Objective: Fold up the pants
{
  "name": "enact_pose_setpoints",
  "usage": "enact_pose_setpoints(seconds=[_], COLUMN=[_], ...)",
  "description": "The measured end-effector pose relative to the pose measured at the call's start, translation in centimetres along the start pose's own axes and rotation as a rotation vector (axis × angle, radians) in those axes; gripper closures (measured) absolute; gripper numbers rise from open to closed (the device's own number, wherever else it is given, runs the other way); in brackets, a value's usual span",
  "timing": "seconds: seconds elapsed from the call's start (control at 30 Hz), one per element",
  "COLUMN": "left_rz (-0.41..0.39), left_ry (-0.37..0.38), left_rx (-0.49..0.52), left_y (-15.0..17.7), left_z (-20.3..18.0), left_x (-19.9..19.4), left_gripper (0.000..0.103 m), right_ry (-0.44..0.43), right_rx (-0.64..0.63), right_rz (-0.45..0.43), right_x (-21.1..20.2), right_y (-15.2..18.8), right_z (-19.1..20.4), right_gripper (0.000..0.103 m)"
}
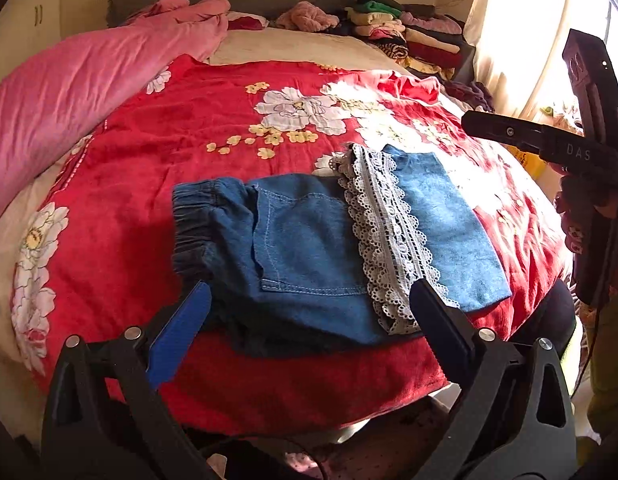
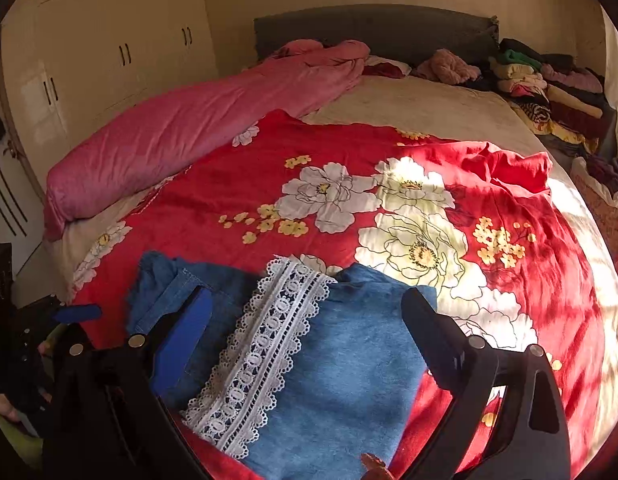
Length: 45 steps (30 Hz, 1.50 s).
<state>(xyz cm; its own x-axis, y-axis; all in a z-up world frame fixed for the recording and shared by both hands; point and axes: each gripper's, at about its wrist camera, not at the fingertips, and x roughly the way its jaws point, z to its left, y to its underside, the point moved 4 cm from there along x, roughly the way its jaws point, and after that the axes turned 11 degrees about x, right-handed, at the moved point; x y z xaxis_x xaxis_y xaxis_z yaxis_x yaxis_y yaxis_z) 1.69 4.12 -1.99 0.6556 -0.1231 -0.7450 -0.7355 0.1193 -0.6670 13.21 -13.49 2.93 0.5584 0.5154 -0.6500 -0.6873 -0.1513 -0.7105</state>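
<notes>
A: Start at the fingers. What are they doing?

B: The left gripper (image 1: 309,304) has its jaws spread wide with nothing pinched between them. The denim pants (image 1: 309,240) lie under and past the tips, but I can't tell whether either finger brushes the cloth. The right gripper (image 2: 309,312) is the same: jaws wide apart, empty, with the pants (image 2: 329,380) lying below and between them.

A: And the pants themselves?

B: They lie flat on the red flowered blanket (image 1: 213,120) near the front edge of the bed. The elastic waistband (image 1: 189,220) sits at the left in the left wrist view. A leg end is turned back over the seat, so its lace trim (image 1: 385,232) runs across the middle and the paler inside of the denim (image 1: 449,232) shows at the right.

A: So which step is this?

B: My read is that one fold is laid and both tools are free of it. The bundle looks about halved, not finished.

A: What does the next move need?

B: Probably a grip on each corner of one short end, both layers caught together, then lifting evenly across so the lace edge doesn't slide out. The thick waistband may resist lying flat.

A: Anything beyond?

B: A pink quilt (image 1: 89,80) along the left and a stack of folded clothes (image 1: 413,36) at the headboard.
</notes>
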Motion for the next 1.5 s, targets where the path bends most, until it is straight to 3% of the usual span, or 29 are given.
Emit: enact_pose_setpoints(seconds=[0.5, 0.83, 1.33, 1.43, 1.5], left_rz=[0.034, 0.057, 0.101, 0.106, 0.107], left_ry=[-0.022, 0.009, 0.014, 0.02, 0.026], left_rx=[-0.135, -0.172, -0.192, -0.202, -0.208], left_y=[2.9, 3.6, 4.4, 4.7, 4.8], left_z=[5.3, 6.0, 6.1, 6.0, 6.0], left_x=[0.4, 2.3, 5.3, 5.8, 6.1], left_gripper=[0.01, 0.01, 0.01, 0.01, 0.01], right_ry=[-0.083, -0.175, -0.196, -0.218, -0.232], right_rx=[-0.14, -0.272, -0.409, -0.411, -0.395], right_rz=[0.065, 0.2, 0.411, 0.44, 0.439], right_x=[3.3, 8.7, 17.8, 19.2, 19.5], right_y=[-1.0, 0.1, 3.4, 4.3, 4.3], right_z=[7.6, 13.5, 18.0, 18.0, 17.8], right_gripper=[0.008, 0.008, 0.009, 0.02, 0.039])
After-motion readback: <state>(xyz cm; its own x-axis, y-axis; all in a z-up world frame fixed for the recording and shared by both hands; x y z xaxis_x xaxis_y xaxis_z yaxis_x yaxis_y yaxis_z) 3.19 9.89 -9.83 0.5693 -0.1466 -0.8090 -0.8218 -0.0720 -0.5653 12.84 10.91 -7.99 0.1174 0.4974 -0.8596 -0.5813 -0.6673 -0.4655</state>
